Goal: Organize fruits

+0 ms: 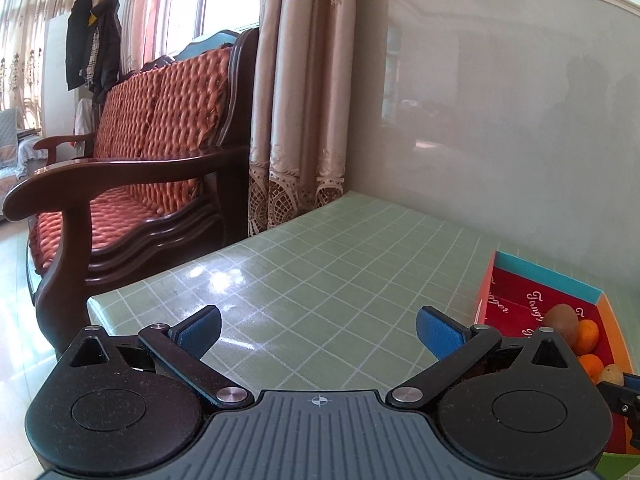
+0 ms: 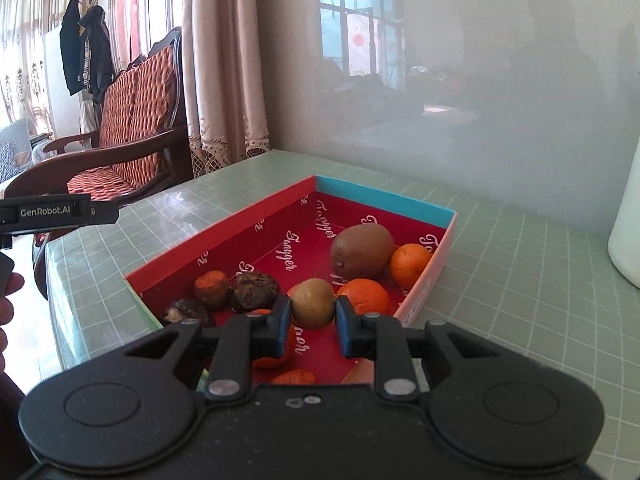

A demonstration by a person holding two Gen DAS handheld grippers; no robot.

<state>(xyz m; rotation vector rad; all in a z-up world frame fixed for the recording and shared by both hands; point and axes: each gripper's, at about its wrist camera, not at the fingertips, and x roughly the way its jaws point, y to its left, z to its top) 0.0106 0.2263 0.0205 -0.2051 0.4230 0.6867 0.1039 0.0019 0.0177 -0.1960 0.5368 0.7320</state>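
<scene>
**Red-lined box, tan fruit pinched**

Red-lined cardboard box [image 2: 256, 236] sits on the green grid tablecloth [image 2: 500, 300]; the right gripper [image 2: 312, 314] pinches a small round tan fruit [image 2: 312, 307] between both pads, inside the box; a brown kiwi [image 2: 362, 250] and 2 orange tangerines [image 2: 410, 264] lie just beyond; the left gripper [image 1: 318, 330] hangs wide apart over bare cloth, holding nothing.

"GenRobot.AI" on left claw [image 2: 60, 212]

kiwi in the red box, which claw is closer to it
Right. The right claw is over the box, just short of the kiwi. The left claw is open over the tablecloth beside the box.
</scene>
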